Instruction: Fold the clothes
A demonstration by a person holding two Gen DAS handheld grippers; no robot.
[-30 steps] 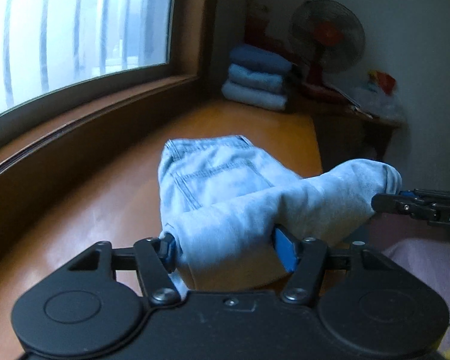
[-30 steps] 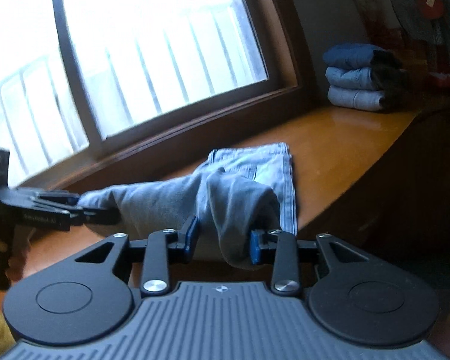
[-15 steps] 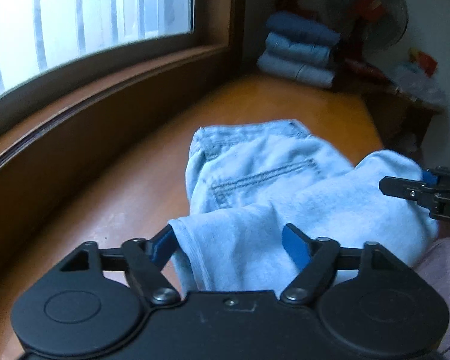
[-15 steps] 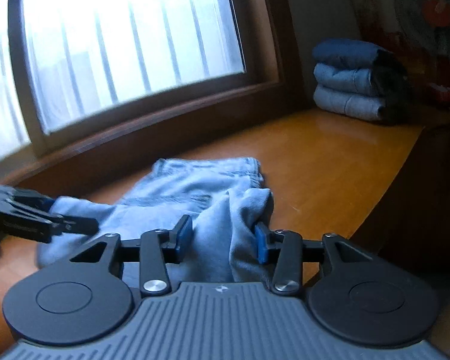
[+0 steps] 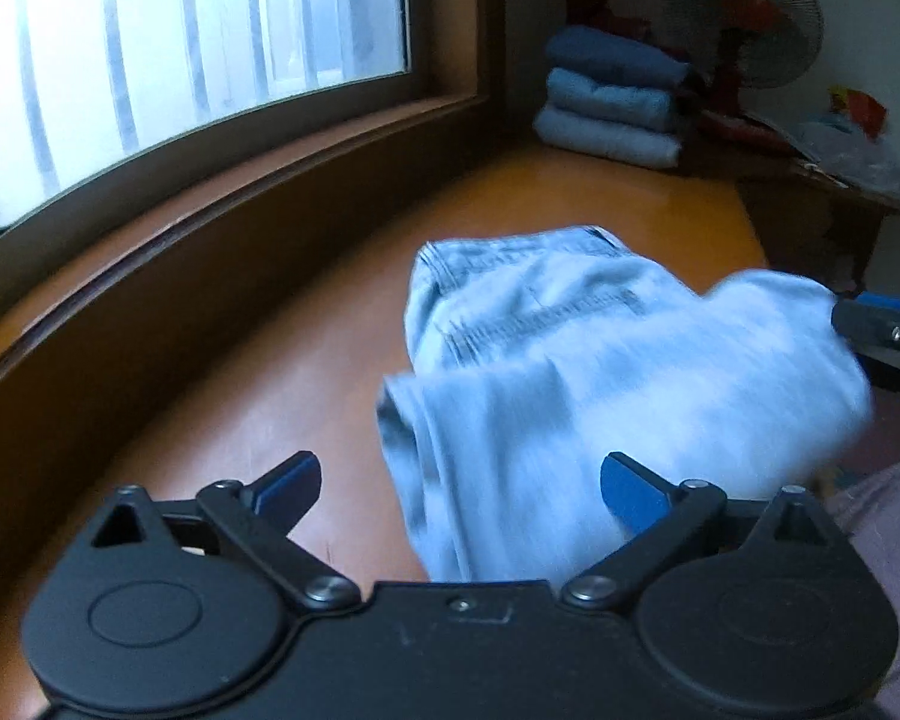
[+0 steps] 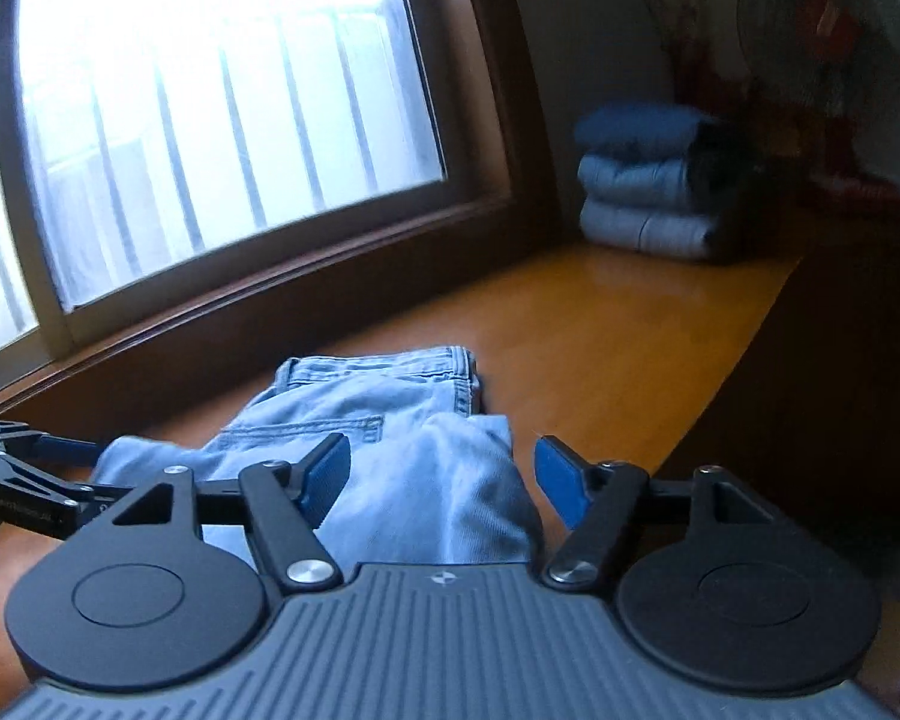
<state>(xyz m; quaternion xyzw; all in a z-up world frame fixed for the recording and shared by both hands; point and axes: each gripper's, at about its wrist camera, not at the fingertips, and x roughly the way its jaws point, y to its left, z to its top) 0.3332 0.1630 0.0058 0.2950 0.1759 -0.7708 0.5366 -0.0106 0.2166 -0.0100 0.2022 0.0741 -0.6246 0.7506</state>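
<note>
Though blurred, jeans seemingly point waistband toward window.

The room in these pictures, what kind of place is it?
Probably a room in a home: a barred window above a wooden ledge, folded clothes stacked in the corner, and a standing fan.

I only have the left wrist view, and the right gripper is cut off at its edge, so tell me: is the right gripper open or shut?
Observer: Open. In the right wrist view, the right gripper has its jaws wide apart.
Operator: Where are the jeans relative to it?
Observer: The folded end of the jeans lies between its fingers, with a visible gap on the side nearer the table edge.
Operator: Any free table on that side?
Observer: Yes, bare table runs from the jeans to the edge.
</note>
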